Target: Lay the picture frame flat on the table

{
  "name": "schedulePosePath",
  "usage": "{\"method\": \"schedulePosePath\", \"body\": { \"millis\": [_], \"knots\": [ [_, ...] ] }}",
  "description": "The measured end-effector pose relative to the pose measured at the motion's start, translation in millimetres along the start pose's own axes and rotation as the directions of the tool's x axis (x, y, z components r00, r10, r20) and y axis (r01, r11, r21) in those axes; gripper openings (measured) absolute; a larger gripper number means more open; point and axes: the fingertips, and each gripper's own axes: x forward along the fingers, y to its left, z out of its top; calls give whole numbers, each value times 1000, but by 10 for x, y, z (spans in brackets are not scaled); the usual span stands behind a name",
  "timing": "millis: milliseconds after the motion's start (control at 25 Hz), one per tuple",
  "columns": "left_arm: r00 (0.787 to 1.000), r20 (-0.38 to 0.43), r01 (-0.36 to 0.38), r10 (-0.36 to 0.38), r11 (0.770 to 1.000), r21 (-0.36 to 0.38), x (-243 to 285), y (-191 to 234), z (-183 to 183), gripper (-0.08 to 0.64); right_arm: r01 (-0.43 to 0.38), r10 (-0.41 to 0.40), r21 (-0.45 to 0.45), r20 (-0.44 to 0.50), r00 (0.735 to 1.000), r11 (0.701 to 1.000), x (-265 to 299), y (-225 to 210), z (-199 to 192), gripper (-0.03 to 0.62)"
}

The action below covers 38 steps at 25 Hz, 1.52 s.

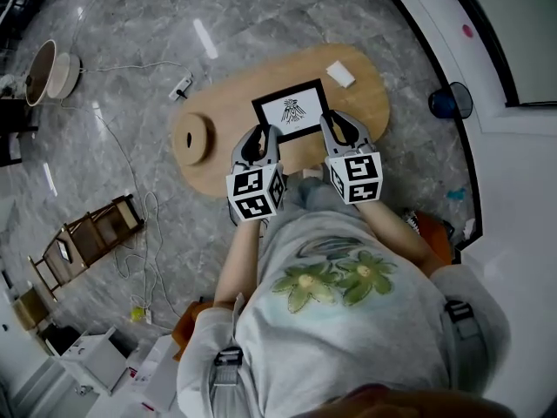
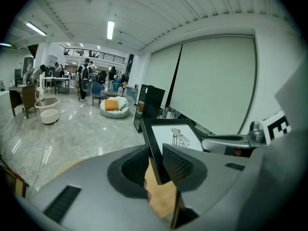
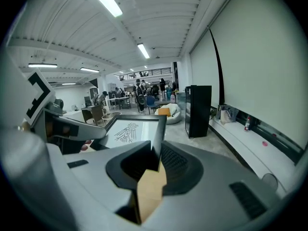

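Observation:
The black picture frame [image 1: 293, 109] with a white print of a winged figure is held face up over the oval wooden table [image 1: 235, 103]. My left gripper [image 1: 261, 139] is shut on its left edge and my right gripper [image 1: 338, 131] on its right edge. In the left gripper view the frame [image 2: 175, 136] runs forward from between the pads of the left gripper [image 2: 156, 165], rising a little. In the right gripper view the frame [image 3: 130, 131] is clamped by my right gripper [image 3: 156, 158]. I cannot tell whether the frame touches the table.
A round wooden ring piece [image 1: 193, 138] lies at the table's left end and a white block [image 1: 340, 74] at its far right. A blue bin [image 1: 450, 101] stands on the floor to the right, cables and wooden racks [image 1: 87, 238] to the left.

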Motion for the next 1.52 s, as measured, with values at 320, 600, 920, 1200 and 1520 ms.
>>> {"method": "schedulePosePath", "body": {
  "millis": [320, 600, 920, 1200, 1520],
  "knots": [
    [998, -26, -50, 50, 999, -12, 214, 70, -104, 100, -34, 35, 8, -32, 999, 999, 266, -100, -145, 74],
    [997, -69, -26, 26, 1000, 5, 338, 152, -177, 100, -13, 15, 30, -72, 997, 999, 388, -106, -298, 74],
    [996, -87, -3, 2, 1000, -8, 471, 154, -178, 100, 4, -2, 27, -79, 997, 1000, 435, -179, -273, 74],
    [995, -105, -2, -1, 999, -32, 607, 196, -356, 98, 5, -1, 40, -103, 995, 999, 537, -229, -490, 72],
    [989, -149, -5, -4, 998, -56, 761, 355, -682, 98, 8, -2, 38, -140, 990, 999, 690, -186, -809, 74]
  ]
}}
